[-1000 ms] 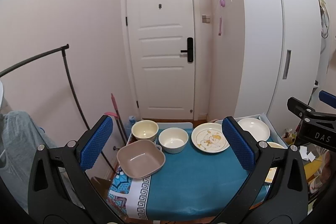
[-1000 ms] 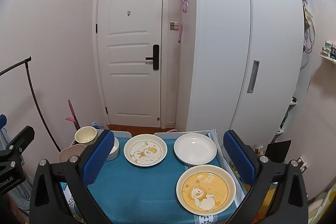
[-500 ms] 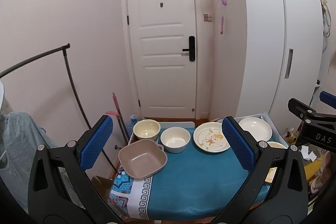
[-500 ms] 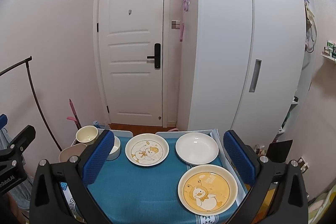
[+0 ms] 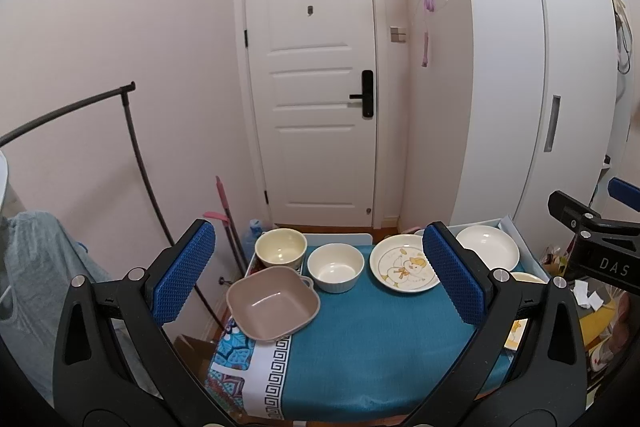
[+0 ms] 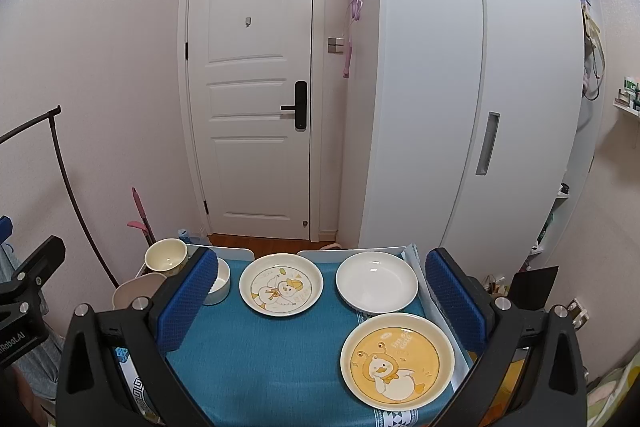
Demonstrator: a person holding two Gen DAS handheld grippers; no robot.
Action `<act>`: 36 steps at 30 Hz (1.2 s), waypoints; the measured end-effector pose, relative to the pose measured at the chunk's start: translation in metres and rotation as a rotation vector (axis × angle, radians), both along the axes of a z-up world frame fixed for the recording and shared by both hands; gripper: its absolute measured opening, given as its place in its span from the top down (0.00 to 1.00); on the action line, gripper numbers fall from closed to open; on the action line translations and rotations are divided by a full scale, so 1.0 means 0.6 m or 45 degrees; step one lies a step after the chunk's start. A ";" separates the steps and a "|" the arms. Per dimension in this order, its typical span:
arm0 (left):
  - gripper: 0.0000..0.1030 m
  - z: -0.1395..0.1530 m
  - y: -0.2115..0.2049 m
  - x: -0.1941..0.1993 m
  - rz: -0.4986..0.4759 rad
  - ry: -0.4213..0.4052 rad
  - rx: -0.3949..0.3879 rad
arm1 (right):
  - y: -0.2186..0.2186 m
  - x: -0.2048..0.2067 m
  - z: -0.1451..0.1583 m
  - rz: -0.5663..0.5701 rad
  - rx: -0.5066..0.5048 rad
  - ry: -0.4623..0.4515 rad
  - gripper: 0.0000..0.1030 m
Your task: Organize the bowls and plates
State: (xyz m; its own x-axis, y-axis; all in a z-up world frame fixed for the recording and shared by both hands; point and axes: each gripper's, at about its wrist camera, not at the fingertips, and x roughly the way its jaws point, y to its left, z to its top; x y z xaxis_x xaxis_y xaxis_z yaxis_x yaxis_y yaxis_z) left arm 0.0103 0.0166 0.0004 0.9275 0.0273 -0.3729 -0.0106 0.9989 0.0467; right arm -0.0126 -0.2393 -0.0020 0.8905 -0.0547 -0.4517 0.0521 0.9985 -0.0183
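1. Left wrist camera: my left gripper (image 5: 320, 277) is wide open. Its two blue pads (image 5: 184, 273) have nothing between them but air. It hangs above the near part of the table (image 5: 360, 355), which has a blue cloth on it.
2. A brown square bowl (image 5: 273, 302) sits at the left edge of the cloth, close to my left pad.
3. Behind it is a pale yellow bowl (image 5: 280, 247). It looks like it sits in a tray at the back left.
4. Just to the right of that is a white bowl (image 5: 335, 267) on the cloth.
5. Next comes a white duck plate (image 5: 404, 263), and past it a plain white plate (image 5: 490, 250). My right pad hides a bit of both.
6. Right wrist camera: my right gripper (image 6: 322, 301) is wide open too, and it holds nothing. It hangs over the right side of the table.
7. From here the white duck plate (image 6: 281, 283) and the plain white plate (image 6: 376, 282) sit side by side at the back. They are near each other but do not touch.
8. A yellow duck plate (image 6: 397, 365) lies at the front right, close to my right pad. Its far rim is right by the plain white plate.
9. A white door (image 6: 256, 87) and a tall white cupboard (image 6: 460, 87) stand behind the table.
10. I can see a bit of the other gripper at the edge of each view.
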 end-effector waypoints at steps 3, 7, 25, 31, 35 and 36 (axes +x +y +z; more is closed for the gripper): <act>0.00 0.001 0.003 0.002 0.007 0.003 0.002 | 0.001 0.002 -0.001 0.001 0.001 0.005 0.00; 0.00 0.002 0.002 0.003 0.006 -0.001 0.000 | 0.001 0.004 -0.001 0.000 0.003 0.004 0.00; 0.00 0.002 0.003 0.001 0.009 -0.004 0.001 | 0.003 0.002 -0.004 -0.006 0.000 0.003 0.00; 0.00 0.006 0.006 -0.002 0.010 -0.008 0.003 | 0.003 0.002 -0.004 -0.005 0.002 0.000 0.00; 0.00 0.011 0.011 -0.009 0.016 -0.021 0.002 | 0.006 -0.002 -0.001 -0.003 0.000 -0.011 0.00; 0.00 0.011 0.011 -0.012 0.017 -0.024 0.001 | 0.007 -0.004 0.000 -0.001 -0.001 -0.012 0.00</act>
State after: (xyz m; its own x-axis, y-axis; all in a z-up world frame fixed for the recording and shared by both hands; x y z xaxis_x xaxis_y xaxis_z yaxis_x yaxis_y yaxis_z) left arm 0.0034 0.0233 0.0072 0.9339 0.0401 -0.3554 -0.0248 0.9986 0.0474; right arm -0.0149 -0.2353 -0.0022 0.8947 -0.0560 -0.4432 0.0533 0.9984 -0.0186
